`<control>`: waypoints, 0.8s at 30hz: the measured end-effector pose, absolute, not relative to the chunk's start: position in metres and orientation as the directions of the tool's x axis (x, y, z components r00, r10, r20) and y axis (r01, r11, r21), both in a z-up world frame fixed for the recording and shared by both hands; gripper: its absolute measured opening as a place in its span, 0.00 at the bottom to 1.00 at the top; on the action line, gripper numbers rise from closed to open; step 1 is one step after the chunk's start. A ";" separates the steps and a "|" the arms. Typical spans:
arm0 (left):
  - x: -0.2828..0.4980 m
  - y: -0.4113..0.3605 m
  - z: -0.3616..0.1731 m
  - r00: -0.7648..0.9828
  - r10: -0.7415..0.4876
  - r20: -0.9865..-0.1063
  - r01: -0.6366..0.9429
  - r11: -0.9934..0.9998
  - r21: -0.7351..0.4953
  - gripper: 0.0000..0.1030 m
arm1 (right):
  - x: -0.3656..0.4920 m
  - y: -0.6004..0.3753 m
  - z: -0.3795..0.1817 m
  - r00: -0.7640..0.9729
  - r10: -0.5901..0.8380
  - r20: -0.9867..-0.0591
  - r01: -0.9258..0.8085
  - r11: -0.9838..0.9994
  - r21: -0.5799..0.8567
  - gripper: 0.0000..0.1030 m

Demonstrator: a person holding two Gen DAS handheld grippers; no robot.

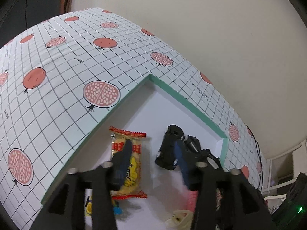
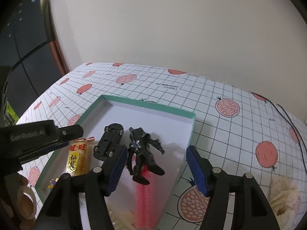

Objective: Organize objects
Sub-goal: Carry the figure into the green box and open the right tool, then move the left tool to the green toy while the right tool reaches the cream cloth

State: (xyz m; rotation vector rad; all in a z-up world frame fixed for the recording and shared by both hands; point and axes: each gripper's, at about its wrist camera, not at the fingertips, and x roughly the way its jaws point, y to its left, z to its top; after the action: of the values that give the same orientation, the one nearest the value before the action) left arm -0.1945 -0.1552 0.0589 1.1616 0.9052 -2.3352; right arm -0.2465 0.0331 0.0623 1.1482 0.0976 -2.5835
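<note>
A: Largest item first?
B: Table (image 2: 220, 88), under a white grid cloth printed with pomegranates.
A: Next?
B: Box (image 2: 151, 106), shallow, teal rim, white floor, lying flat on the cloth.
A: Contents?
B: Black figure (image 2: 143, 153) lying flat near the middle. Black toy car (image 2: 110, 141) on its roof, wheels up, just beside the figure. Snack packet (image 1: 127, 163), red and yellow, along the box's left wall. A pink comb (image 2: 143, 201) and some small pieces at the near end, too blurred to name.
A: Left gripper (image 1: 153, 153)?
B: Over the box, jaws parted, one finger above the packet, the other across the car. Nothing pinched.
A: Right gripper (image 2: 156, 166)?
B: Jaws wide apart above the box's near right edge, the figure lying below between them, untouched. Empty.
A: Outside the box?
B: A pale crumpled thing (image 2: 284, 193) on the cloth at the right.
</note>
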 end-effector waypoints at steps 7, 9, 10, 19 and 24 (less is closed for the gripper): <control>-0.186 -0.157 0.061 -0.572 -0.104 -0.813 0.614 -0.712 -0.341 0.72 | -0.247 0.051 0.064 -0.628 -0.255 -0.735 0.276 -0.956 0.097 0.83; -0.184 -0.157 0.064 -0.574 -0.129 -0.809 0.620 -0.714 -0.326 0.83 | -0.246 0.053 0.065 -0.634 -0.256 -0.729 0.272 -0.957 0.100 0.92; -0.183 -0.157 0.065 -0.579 -0.137 -0.804 0.621 -0.713 -0.325 0.85 | -0.246 0.055 0.067 -0.638 -0.258 -0.725 0.270 -0.957 0.104 0.96; -0.177 -0.162 0.063 -0.588 -0.181 -0.789 0.645 -0.693 -0.322 1.00 | -0.247 0.064 0.069 -0.643 -0.267 -0.718 0.263 -0.957 0.120 1.00; -0.175 -0.161 0.066 -0.595 -0.210 -0.776 0.649 -0.695 -0.310 1.00 | -0.247 0.066 0.069 -0.644 -0.263 -0.719 0.265 -0.958 0.113 1.00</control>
State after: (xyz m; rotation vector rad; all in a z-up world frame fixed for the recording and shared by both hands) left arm -0.1749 -0.1614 0.0665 1.0069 0.8039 -2.2888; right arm -0.2471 0.0660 0.0688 1.1408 0.0031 -2.6110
